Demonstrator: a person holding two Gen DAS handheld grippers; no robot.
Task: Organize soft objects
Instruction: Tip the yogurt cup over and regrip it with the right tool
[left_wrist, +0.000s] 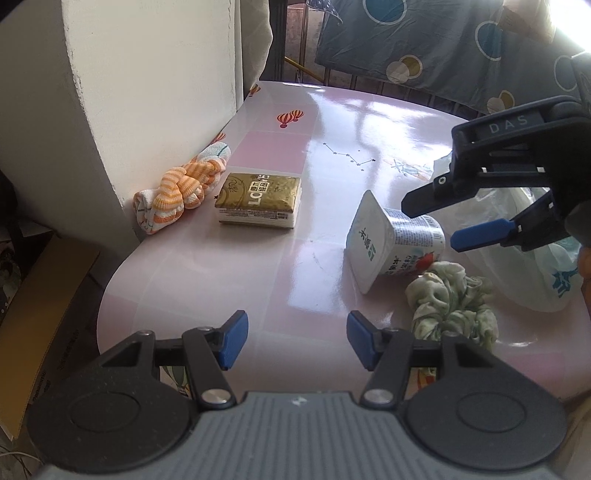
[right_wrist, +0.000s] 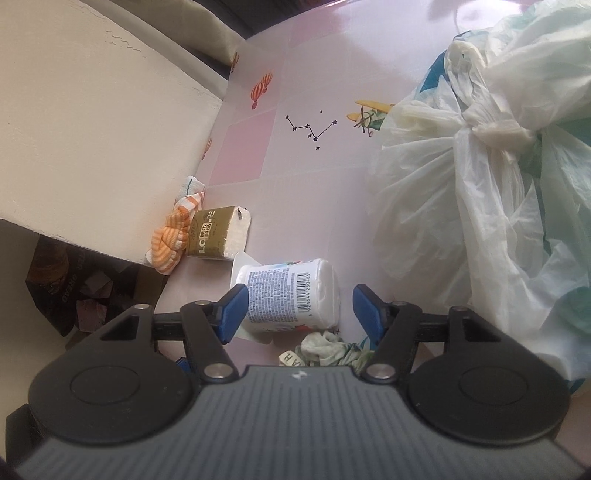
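Risk: tipped yogurt cup rolling
Both tongs apart, empty; right tongs (right_wrist: 297, 308) over yogurt cup (right_wrist: 291, 293), scrunchie (right_wrist: 325, 350) at 6 o'clock, may nudge it.

A patterned bedsheet (left_wrist: 443, 48) hangs behind the pink table (left_wrist: 229, 266), with a cardboard box (left_wrist: 40, 325) below.

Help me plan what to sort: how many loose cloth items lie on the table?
2. A knotted orange-striped cloth lies against the wall, beside the tissue pack. A crumpled green-white scrunchie lies by the tipped yogurt cup. The plastic bag may hide more.
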